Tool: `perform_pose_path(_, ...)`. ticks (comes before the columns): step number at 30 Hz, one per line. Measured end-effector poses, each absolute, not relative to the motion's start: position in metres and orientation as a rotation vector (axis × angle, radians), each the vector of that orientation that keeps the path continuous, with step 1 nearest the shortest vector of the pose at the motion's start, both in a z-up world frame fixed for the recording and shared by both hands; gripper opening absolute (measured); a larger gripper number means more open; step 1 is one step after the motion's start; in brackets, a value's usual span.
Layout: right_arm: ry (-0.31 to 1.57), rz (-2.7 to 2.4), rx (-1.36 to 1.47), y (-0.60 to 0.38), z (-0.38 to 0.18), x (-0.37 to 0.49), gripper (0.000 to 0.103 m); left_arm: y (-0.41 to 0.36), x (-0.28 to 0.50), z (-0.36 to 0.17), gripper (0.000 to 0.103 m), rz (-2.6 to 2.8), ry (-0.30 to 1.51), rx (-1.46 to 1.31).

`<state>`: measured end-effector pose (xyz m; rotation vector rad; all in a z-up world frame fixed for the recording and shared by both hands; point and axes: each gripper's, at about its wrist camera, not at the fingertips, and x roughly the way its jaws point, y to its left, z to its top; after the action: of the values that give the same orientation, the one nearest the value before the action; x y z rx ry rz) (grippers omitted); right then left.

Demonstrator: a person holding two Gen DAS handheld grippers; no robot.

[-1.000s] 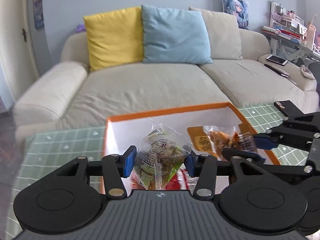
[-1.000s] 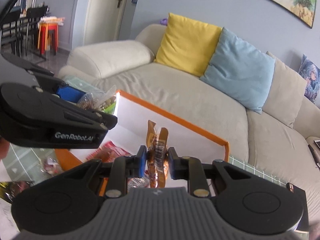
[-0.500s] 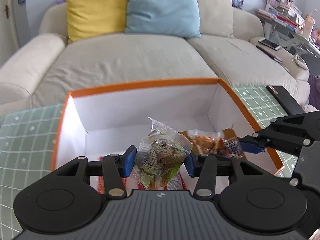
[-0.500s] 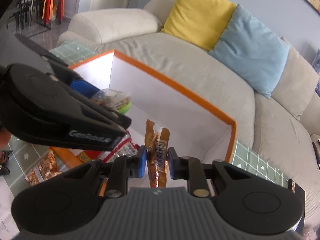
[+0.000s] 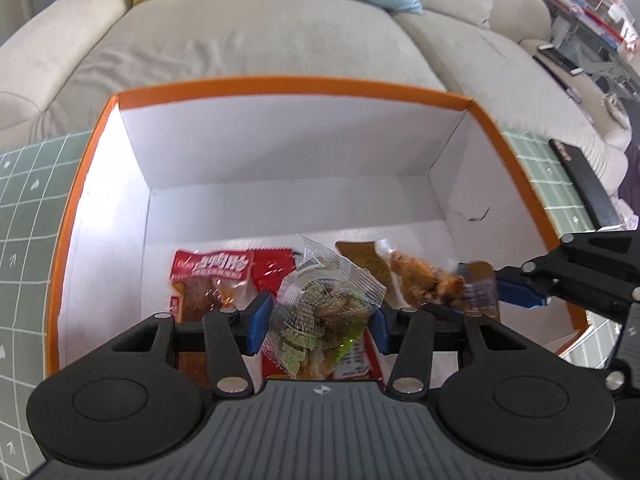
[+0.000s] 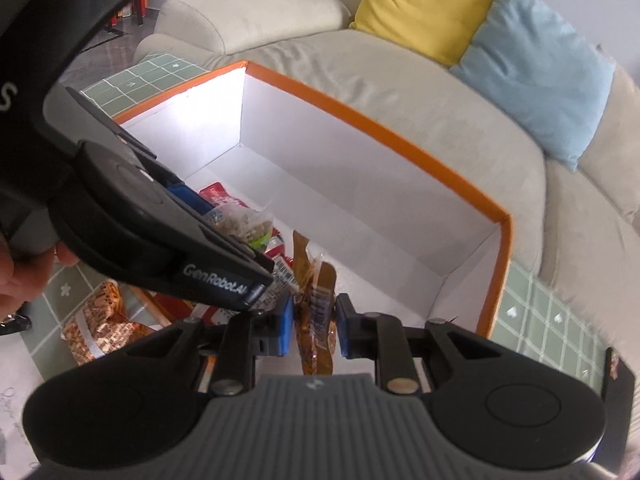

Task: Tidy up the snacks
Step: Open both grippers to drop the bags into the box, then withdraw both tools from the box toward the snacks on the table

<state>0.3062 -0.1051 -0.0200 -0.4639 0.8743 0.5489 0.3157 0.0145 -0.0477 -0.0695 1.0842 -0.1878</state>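
Jaws of the left gripper (image 5: pixel 320 322) clamp a clear-and-green snack packet (image 5: pixel 320 320); those of the right gripper (image 6: pixel 314 326) pinch an orange snack packet (image 6: pixel 316 316). Just beyond both, red packets (image 5: pixel 216 276) lie on the floor of the orange-rimmed box (image 5: pixel 280 84), its far half bare. Only the right wrist view shows a packet (image 6: pixel 100 332) outside the near wall

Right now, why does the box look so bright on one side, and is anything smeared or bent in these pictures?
Left wrist view: the box has its left inner wall washed out by glare, the orange snack packet is motion-blurred, and the rim curves from the fisheye lens. Right wrist view: the same glare hits the far corner, and the left gripper looms large.
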Motion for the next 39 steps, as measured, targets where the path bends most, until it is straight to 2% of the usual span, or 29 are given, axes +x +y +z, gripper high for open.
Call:
perform_pose_path(7, 0.964, 0.589, -0.364, -0.106, -0.022, 0.314, 0.014, 0.014, 0.316, -0.057, 0.058, -0.151, 1.143, -0.035)
perform_pose_path(12, 1.006, 0.591, -0.32, -0.102, -0.024, 0.316, 0.015, 0.018, 0.315, -0.057, 0.059, -0.124, 1.144, -0.045)
perform_pose_path(17, 1.038, 0.575, -0.288, -0.104, -0.025, 0.319, 0.016, 0.023, 0.312, -0.051, 0.072, -0.116, 1.129, -0.059)
perform_pose_path(19, 1.04, 0.562, -0.284, -0.105, -0.024, 0.319, 0.019, 0.024, 0.309, -0.046, 0.076, -0.116, 1.115, -0.066)
perform_pose_path(23, 1.021, 0.539, -0.285, -0.107, -0.018, 0.317, 0.037, 0.027, 0.304, -0.039, 0.08, -0.089, 1.073, -0.078)
perform_pose_path(25, 1.007, 0.531, -0.284, -0.109, -0.015, 0.315, 0.039, 0.03, 0.3, -0.036, 0.081, -0.087, 1.05, -0.104)
perform_pose_path(27, 0.991, 0.511, -0.28, -0.111, -0.011, 0.313, 0.047, 0.033, 0.296, -0.031, 0.081, -0.085, 1.029, -0.12)
perform_pose_path(33, 0.958, 0.472, -0.25, -0.115, -0.003, 0.304, 0.058, 0.033, 0.283, -0.017, 0.081, -0.078, 0.97, -0.113)
perform_pose_path(39, 0.903, 0.454, -0.229, -0.121, 0.011, 0.287, 0.063, 0.024, 0.267, 0.001, 0.081, -0.076, 0.909, -0.057)
